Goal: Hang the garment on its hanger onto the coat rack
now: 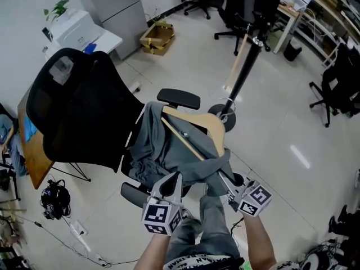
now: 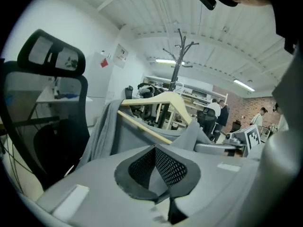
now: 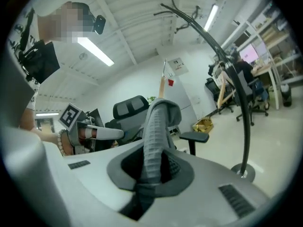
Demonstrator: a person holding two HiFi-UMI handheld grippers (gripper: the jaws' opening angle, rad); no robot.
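Note:
A grey garment (image 1: 160, 151) hangs on a wooden hanger (image 1: 197, 129), held up over the seat of a black office chair (image 1: 79, 106). My left gripper (image 1: 173, 179) is shut on a fold of the garment's lower edge; its mesh pads (image 2: 170, 167) meet, with the hanger (image 2: 161, 98) just beyond. My right gripper (image 1: 226, 185) is shut on a ribbed strip of the garment (image 3: 158, 126), which stands up between its pads. The black coat rack (image 1: 243, 72) stands beyond the chair; its hooks (image 2: 179, 46) and pole (image 3: 236, 89) rise ahead of both grippers.
The rack's round base (image 1: 222, 115) sits on the floor right of the chair's armrest (image 1: 178, 99). A cardboard box (image 1: 157, 37) and a white cabinet (image 1: 79, 30) stand at the back, a wooden desk (image 1: 34, 148) at the left, cables (image 1: 56, 198) below it, more office chairs (image 1: 242, 10) further off.

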